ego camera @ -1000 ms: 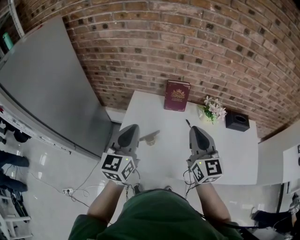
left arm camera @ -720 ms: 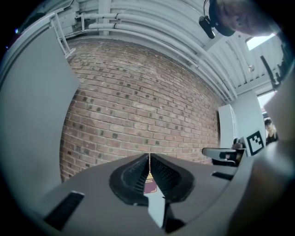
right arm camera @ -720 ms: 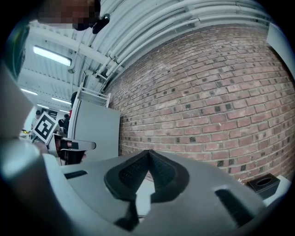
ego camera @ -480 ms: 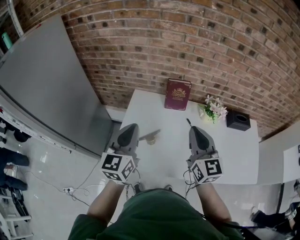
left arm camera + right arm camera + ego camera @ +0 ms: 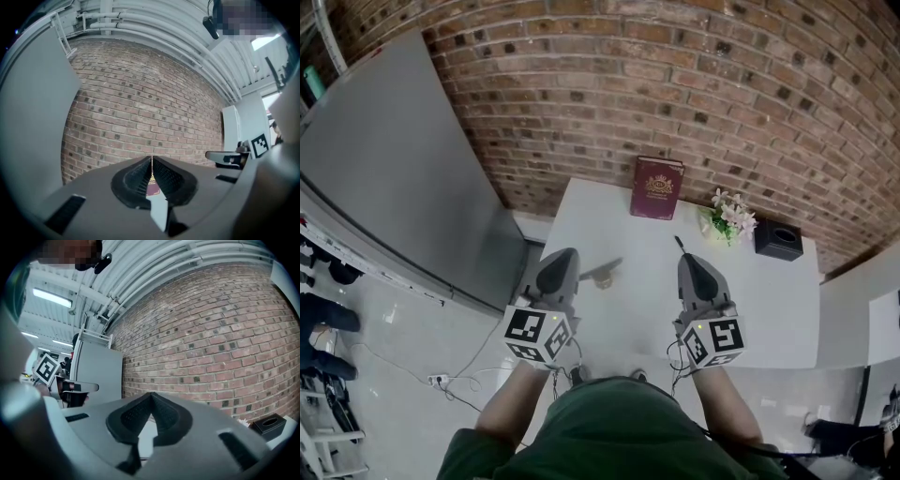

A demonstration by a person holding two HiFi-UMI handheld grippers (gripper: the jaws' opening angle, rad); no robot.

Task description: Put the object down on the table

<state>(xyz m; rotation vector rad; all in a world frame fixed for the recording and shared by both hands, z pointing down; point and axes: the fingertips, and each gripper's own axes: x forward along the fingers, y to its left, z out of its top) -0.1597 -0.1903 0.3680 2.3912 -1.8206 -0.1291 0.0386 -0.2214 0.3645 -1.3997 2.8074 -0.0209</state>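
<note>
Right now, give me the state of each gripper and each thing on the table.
left gripper: shut, nothing between its jaws.
right gripper: shut, nothing between its jaws.
maroon book: closed, standing upright against the brick wall.
flowers: sitting at the back of the table, beside the black box.
black box: resting on the table, opening on top.
small tan object: resting on the table, apart from both grippers.
</note>
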